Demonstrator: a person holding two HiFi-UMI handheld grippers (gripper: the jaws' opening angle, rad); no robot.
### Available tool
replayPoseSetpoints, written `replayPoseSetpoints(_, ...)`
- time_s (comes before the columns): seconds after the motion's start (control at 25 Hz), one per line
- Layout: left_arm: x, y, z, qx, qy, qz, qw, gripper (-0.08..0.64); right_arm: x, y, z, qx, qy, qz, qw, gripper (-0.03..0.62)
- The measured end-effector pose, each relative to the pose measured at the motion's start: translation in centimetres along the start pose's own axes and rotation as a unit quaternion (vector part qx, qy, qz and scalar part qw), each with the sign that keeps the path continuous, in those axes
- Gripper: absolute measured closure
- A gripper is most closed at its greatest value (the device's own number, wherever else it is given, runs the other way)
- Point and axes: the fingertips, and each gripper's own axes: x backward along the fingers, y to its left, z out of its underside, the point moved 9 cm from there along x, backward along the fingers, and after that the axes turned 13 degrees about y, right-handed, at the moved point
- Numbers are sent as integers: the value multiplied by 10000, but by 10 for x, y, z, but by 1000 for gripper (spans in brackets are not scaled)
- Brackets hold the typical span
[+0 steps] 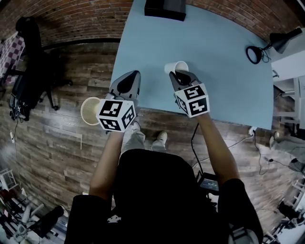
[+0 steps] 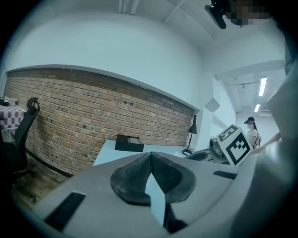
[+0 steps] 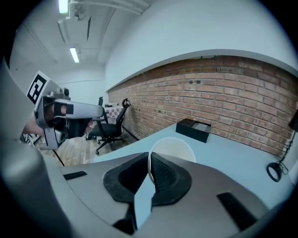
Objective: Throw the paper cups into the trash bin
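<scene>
Right gripper (image 1: pixel 180 75) is pinching a paper cup (image 1: pixel 176 66) over a pale blue table (image 1: pixel 214 71)

The person is standing at the table's near edge, a gripper in each hand. The right gripper's jaws are clamping the white cup's rim, one pad inside the wall and one outside, and the cup is tilting over the near part of the tabletop. The left gripper (image 1: pixel 128 82) is hovering just left of it at the table's near-left corner, its jaws pressing together on nothing. A round, pale mesh trash bin (image 1: pixel 89 110) is standing on the wooden floor to the near left, beside the person. A black box (image 1: pixel 165 8) is sitting at the table's far edge, a black desk lamp (image 1: pixel 267 45) at its right.
</scene>
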Motion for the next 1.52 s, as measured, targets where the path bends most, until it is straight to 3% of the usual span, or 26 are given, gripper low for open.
replayPoseSetpoints(0.28,12,-16,-6,-30,-129,-132,9998,552,36,11,-16,-121,-704,-225,9972,574)
replayPoseSetpoints(0.8,26,-56,3,-108,-208,-318,9992,552,77,21,-21,141,-1361,-371,9899,574)
replayPoseSetpoints(1.16,39,-70,10,-105,-286,-547,9980,552,88,32,-21,227,-1633,-687,9839,574)
replayPoseSetpoints(1.52,68,-57,13,66,-449,-984,9941,552,83,61,-43,631,-1746,-1110,9763,574)
